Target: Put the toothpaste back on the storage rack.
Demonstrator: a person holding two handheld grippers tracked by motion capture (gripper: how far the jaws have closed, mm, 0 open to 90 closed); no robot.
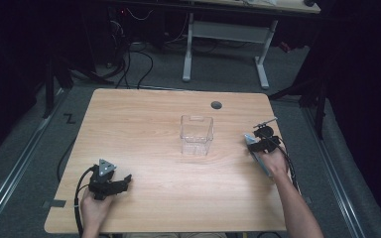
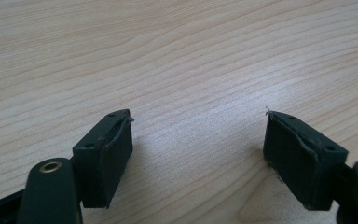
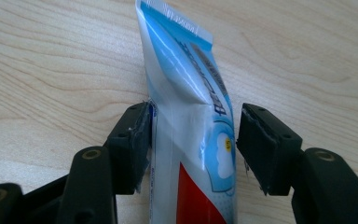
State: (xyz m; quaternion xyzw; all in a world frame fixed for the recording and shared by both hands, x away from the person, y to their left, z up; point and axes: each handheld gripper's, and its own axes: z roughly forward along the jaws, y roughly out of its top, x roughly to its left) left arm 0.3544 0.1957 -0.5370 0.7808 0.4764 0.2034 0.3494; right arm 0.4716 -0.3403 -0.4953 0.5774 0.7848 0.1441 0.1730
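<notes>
Toothpaste tube (image 3: pixel 191 116) between parted fingers (image 3: pixel 133 147)

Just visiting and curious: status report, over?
Left gripper open, empty, low over table. Right gripper straddling toothpaste tube, one pad touching, other apart. Clear bin mid-table, path unobstructed.

White-and-blue squeezable tube with a red patch (image 3: pixel 191 126), right gripper view: dark lettering runs lengthwise along its blue stripe, turned sideways and creased, not legible. Finer print on the flat crimped end, too small to make out. Small yellow mark on a white cloud-like shape, unreadable. Light wooden tabletop (image 1: pixel 144 124): no writing seen.
</notes>
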